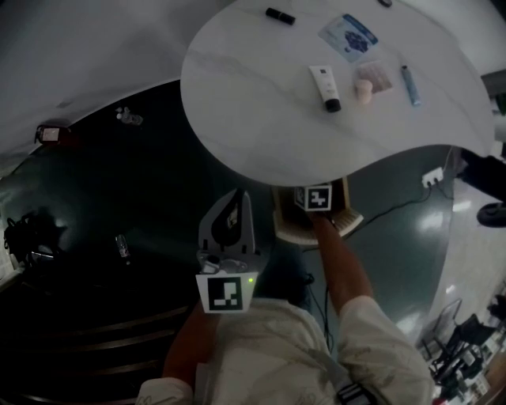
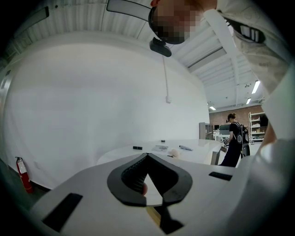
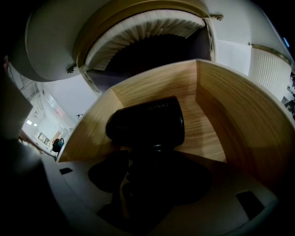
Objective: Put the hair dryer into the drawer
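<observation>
The black hair dryer (image 3: 147, 122) lies with its barrel inside the open wooden drawer (image 3: 230, 124), just over the drawer's floor. Its handle runs back between the jaws of my right gripper (image 3: 150, 159), which is shut on it. In the head view the right gripper (image 1: 314, 215) reaches down into the drawer (image 1: 348, 223) under the white table's edge; the dryer is hidden there. My left gripper (image 1: 229, 225) hangs to the left of the drawer, above the dark floor. It is shut with nothing in it, and its tips (image 2: 147, 156) meet and point level toward the table.
The white curved tabletop (image 1: 261, 103) carries a white tube (image 1: 325, 87), a pink item (image 1: 364, 89), a blue pen (image 1: 409, 85), a packet (image 1: 348, 35) and a small black thing (image 1: 280, 15). A cable and socket (image 1: 432, 176) lie on the floor at right. A person (image 2: 235, 138) stands far off.
</observation>
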{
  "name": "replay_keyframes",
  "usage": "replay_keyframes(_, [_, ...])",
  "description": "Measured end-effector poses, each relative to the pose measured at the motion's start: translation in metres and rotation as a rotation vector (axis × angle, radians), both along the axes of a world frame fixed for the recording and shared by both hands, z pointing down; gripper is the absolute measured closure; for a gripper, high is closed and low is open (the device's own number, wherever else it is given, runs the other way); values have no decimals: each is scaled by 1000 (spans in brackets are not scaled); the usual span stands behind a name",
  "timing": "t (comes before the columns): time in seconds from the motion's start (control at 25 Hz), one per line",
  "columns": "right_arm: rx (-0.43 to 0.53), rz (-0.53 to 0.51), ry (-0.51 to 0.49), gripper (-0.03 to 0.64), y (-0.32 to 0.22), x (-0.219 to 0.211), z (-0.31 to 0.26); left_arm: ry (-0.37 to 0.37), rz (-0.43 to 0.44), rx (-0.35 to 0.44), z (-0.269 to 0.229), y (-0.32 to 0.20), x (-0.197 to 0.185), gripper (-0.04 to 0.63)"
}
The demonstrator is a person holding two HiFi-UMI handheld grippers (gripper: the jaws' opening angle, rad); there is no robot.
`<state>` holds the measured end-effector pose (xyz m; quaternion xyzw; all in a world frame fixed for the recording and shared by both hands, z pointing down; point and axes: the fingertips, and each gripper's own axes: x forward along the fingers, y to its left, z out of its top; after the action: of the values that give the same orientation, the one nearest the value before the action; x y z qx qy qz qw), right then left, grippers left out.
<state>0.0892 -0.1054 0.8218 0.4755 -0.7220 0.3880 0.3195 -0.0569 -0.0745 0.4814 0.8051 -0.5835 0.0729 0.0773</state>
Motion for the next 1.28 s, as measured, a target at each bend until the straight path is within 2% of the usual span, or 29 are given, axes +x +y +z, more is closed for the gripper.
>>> replay_keyframes(0.24, [16,-4,9,321,0,-1,-7,-8,17,2,-2,-4,-1,594])
replay_keyframes(0.64, [41,23,3,318,7,1,-25,28,27,22,-10,-7,3,594])
replay_keyframes(1.04, [94,50,-14,318,4,3,-69,60,58,58,-35,-3,15,594])
replay_keyframes(1.28, [88,11,3,318,10,-1,-91,69,86,87,-55,2,21,594])
